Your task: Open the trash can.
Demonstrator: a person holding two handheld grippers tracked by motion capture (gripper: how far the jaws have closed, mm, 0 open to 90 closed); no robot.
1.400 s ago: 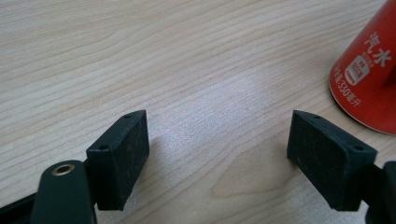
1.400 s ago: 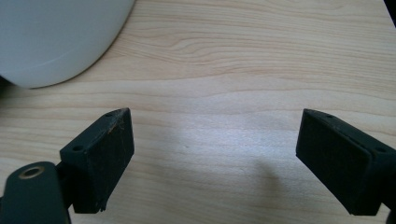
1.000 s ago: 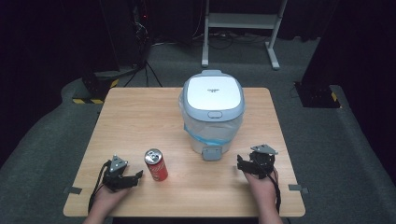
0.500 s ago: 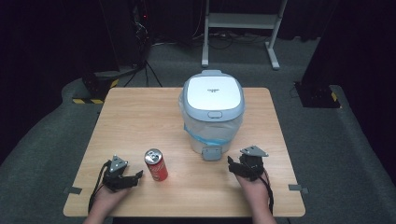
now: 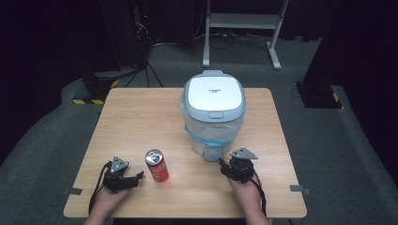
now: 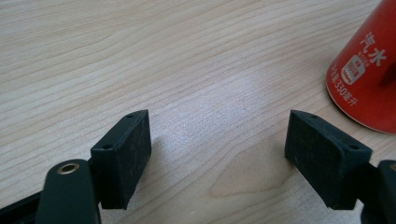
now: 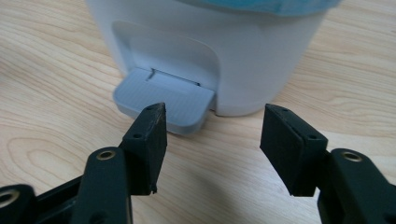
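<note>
— High view first: what is seen at the middle of the light wooden table (image 5: 141, 117)?

— A white, round-bodied plastic bin with a grey-rimmed lid (image 5: 214, 110) is seen standing upright, nearer the far edge. A blue liner is seen under its lid, and a grey foot pedal (image 5: 212, 153) at its base faces the near edge.

— And beside it?

— A red drink can with a silver top (image 5: 157, 165) is stood upright toward the near left corner, well apart from the bin.

— The grippers?

— The left gripper (image 5: 136, 177) is held just left of the can, jaws spread and empty. The right gripper (image 5: 224, 166) is held near the pedal, jaws likewise parted, nothing grasped.
</note>
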